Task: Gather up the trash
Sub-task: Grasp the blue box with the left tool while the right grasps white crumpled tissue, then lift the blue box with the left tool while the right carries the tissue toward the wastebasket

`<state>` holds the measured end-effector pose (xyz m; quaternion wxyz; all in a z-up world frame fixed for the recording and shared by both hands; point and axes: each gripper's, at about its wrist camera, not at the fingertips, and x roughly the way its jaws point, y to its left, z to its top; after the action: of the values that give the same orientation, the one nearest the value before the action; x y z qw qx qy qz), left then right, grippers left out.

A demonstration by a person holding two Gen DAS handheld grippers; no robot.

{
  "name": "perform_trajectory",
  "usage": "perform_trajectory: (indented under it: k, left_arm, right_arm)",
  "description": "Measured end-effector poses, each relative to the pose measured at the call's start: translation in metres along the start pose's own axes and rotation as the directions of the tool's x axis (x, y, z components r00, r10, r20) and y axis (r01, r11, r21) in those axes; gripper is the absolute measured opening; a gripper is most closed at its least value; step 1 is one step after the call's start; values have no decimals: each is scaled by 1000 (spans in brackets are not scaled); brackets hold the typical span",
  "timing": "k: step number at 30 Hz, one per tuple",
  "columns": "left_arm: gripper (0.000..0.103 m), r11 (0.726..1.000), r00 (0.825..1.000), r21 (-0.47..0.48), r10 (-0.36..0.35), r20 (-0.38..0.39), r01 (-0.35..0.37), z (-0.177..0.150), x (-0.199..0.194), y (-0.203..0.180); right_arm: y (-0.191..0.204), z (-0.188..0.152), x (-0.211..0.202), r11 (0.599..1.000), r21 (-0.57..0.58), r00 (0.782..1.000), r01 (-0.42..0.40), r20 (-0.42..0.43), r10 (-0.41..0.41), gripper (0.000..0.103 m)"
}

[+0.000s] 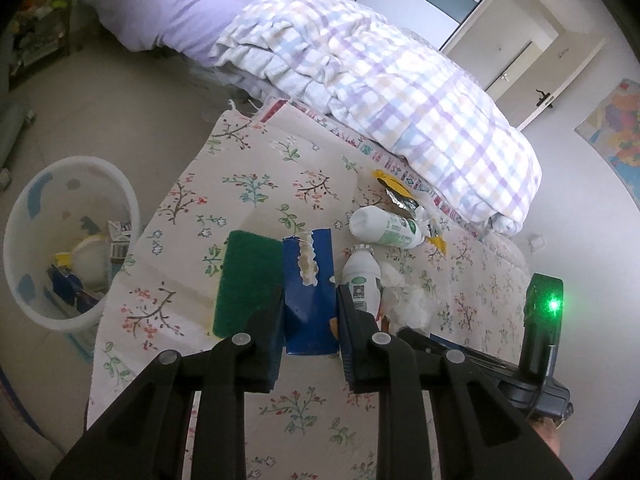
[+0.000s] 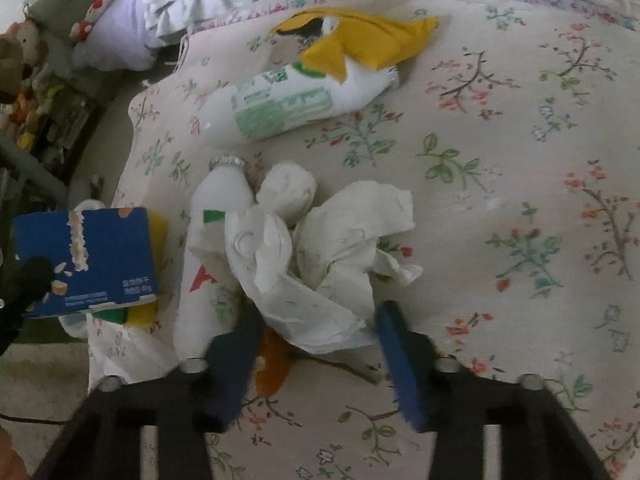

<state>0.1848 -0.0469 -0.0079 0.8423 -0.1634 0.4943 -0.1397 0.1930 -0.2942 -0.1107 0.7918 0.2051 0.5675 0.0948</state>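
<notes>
From the left wrist we see our left claw [image 1: 310, 316] clamped on a torn blue box [image 1: 308, 280], held above the floral bed cover [image 1: 256, 184]. A green sponge [image 1: 248, 280] lies just left of the box, two white bottles [image 1: 384, 226] and crumpled tissue [image 1: 408, 300] to its right, with a yellow wrapper [image 1: 394, 192] beyond them. A white bin [image 1: 72, 240] on the floor to the left holds some trash. From the right wrist, our right claw [image 2: 316, 344] stands apart, its fingers either side of the tissue [image 2: 320, 248]; we cannot tell whether they touch it. One bottle [image 2: 212, 240] lies just left, another [image 2: 280, 104] farther off under the wrapper [image 2: 360, 40], and the box [image 2: 88, 260] shows at far left.
</notes>
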Motion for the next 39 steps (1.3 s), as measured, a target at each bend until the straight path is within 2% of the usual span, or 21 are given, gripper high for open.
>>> perform_trajectory:
  k: [2,5,24,39]
  left_arm:
    - [25,1000,1000,0,-1,3,1,-1,-3,1]
    - [25,1000,1000,-1,-6,10,6,-2,-8,3]
    - [25,999,997,-28,-45,68,47,-7,-48,23]
    - [25,996,992,-77,-44,120,53,-8,-83,60]
  right_arm:
    - [0,-1,-1,1000,-2,1000,-6,-2,6,37]
    - [2,-3,-8,1000,-5,1000,-3,10,3,34]
    - [1,-19,-71,997,28,990,-76,123,72,33]
    - [37,-37,-86,993,-30,980,-114,160,118,33]
